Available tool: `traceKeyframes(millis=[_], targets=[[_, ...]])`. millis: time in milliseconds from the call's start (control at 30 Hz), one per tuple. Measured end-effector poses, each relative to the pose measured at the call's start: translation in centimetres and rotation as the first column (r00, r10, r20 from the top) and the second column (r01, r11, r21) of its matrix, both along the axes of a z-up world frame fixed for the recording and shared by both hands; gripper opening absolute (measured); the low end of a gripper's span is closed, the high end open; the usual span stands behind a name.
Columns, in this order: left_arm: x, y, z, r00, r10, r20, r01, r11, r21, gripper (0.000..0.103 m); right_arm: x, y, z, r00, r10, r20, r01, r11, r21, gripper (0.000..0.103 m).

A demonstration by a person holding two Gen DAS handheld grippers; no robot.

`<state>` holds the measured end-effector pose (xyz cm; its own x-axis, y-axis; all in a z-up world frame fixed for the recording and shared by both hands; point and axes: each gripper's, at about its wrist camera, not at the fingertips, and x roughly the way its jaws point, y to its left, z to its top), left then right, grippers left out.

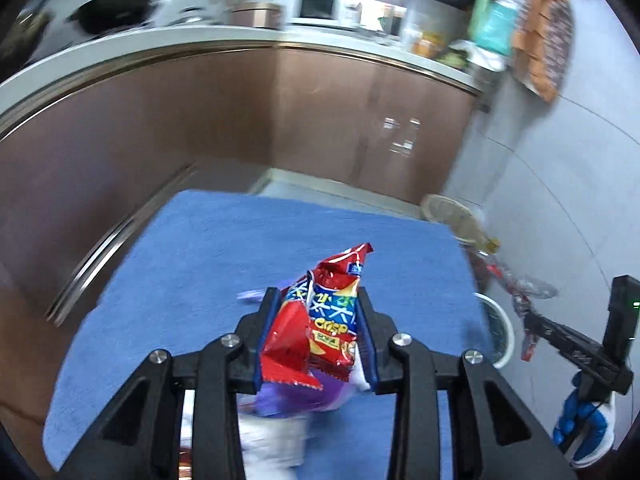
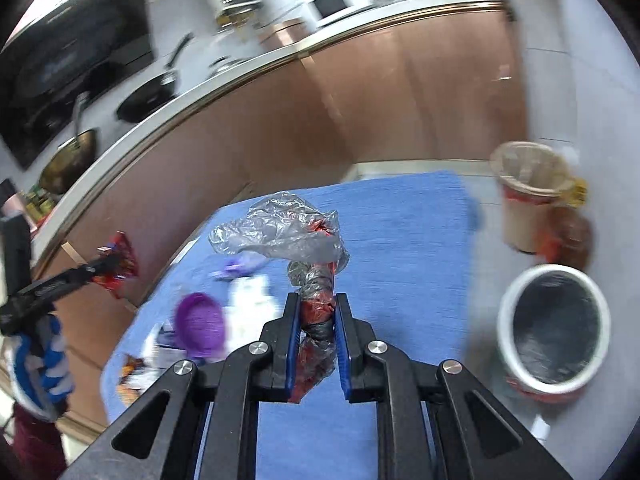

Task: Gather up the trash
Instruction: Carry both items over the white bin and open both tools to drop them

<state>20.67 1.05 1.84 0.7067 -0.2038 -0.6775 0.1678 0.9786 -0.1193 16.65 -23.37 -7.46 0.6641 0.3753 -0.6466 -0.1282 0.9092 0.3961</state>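
the left gripper (image 1: pixel 318 340) is clamped on a red crisp bag (image 1: pixel 320 320), the right gripper (image 2: pixel 316 344) on a crumpled plastic wrapper (image 2: pixel 288 232). neither is in the white bin (image 2: pixel 554 328) yet, and a purple lid (image 2: pixel 200 326) and scraps remain on the blue mat (image 2: pixel 400 240).

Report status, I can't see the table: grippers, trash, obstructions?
Left gripper shut on crisp bag. Right gripper shut on plastic wrap. Bin open, unobstructed.

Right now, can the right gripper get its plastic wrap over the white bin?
Probably yes. The right gripper grips the wrap, and the open bin sits just to its right with nothing between.
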Motion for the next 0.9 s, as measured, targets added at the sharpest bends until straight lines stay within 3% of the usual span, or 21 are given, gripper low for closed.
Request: traceKeyframes(millis=[167, 367, 500, 767, 900], targets=[[2.1, -12.3, -0.6, 0.979, -0.204, -0.021, 0.204, 0.979, 0.005, 0.034, -1.8, -6.8, -1.9, 0.981, -0.194, -0.022, 0.19, 0.974, -0.124, 0.015], [5.5, -27.3, -3.9, 0.903, -0.42, -0.09, 0.421, 0.907, -0.007, 0.034, -1.5, -13.6, -6.0, 0.933, -0.349, -0.087, 0.328, 0.925, -0.192, 0.015], [8.1, -35.0, -7.8, 0.853, -0.494, -0.166, 0.5, 0.866, -0.007, 0.037, -0.3, -17.6, -9.1, 0.906, -0.399, -0.142, 0.362, 0.904, -0.227, 0.016], [11.9, -41.3, -13.3, 0.83, -0.503, -0.24, 0.508, 0.86, -0.047, 0.055, 2.8, -22.3, -14.1, 0.862, -0.457, -0.218, 0.397, 0.877, -0.271, 0.021], [12.3, -40.7, -13.6, 0.827, -0.508, -0.241, 0.506, 0.859, -0.076, 0.059, 3.0, -23.6, -15.2, 0.851, -0.474, -0.227, 0.411, 0.869, -0.275, 0.04]])
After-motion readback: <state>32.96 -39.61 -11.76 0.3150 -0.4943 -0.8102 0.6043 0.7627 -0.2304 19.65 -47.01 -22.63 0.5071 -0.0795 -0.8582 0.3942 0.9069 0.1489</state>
